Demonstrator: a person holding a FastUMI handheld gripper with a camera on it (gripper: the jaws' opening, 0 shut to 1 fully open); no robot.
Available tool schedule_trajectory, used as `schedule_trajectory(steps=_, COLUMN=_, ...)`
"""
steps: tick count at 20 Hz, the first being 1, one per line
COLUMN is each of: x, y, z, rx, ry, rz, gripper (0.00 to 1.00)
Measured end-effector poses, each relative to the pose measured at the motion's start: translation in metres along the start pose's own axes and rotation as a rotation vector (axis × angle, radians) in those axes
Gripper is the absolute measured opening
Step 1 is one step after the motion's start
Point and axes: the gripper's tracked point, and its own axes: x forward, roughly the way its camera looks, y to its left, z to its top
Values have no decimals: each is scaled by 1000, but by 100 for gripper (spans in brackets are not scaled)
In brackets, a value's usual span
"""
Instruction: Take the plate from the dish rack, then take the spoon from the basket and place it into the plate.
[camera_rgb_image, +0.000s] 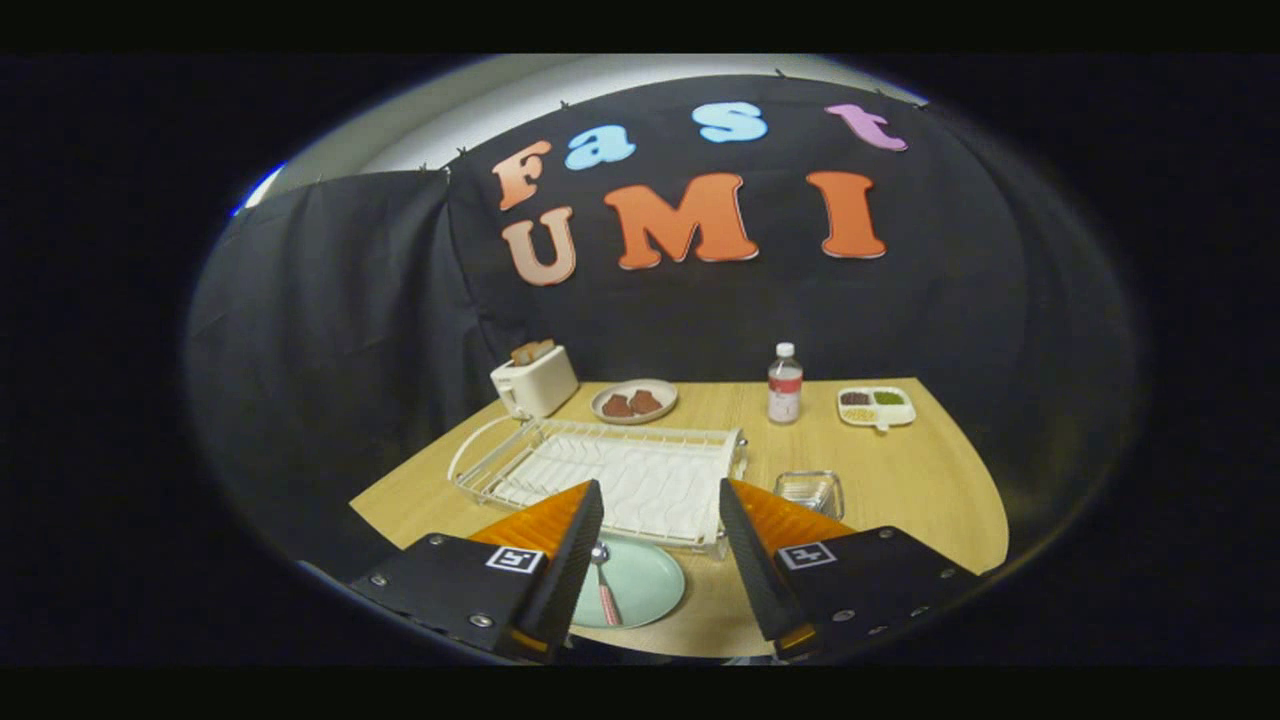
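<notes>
A pale green plate lies flat on the wooden table, in front of the white dish rack. A spoon with a metal bowl and a red-and-white handle rests in the plate, close to the left finger. My gripper hovers above the plate, open, with nothing between its fingers. The plate shows in the gap between the fingers, partly hidden by the left one. The dish rack stands just beyond the fingers with nothing in it.
A small clear container sits beside the rack, just beyond the right finger. At the back stand a white toaster, a plate with brown food, a water bottle and a divided tray.
</notes>
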Motion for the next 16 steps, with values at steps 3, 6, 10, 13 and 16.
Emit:
schedule_trajectory(steps=3, x=-10, y=-7, z=42, rx=-13, ry=-101, rz=-33, gripper=75)
schedule_trajectory(steps=6, x=-22, y=-15, z=81, rx=-26, ry=-196, rz=-51, gripper=82)
schedule_trajectory(steps=10, x=-34, y=-28, z=117, rx=-66, ry=-297, rz=-96, gripper=91)
schedule_trajectory(steps=13, x=-48, y=-33, z=139, rx=-77, ry=-374, rz=-116, gripper=93)
schedule_trajectory(steps=16, x=-58, y=-44, z=156, rx=-108, ry=-433, rz=-156, gripper=97)
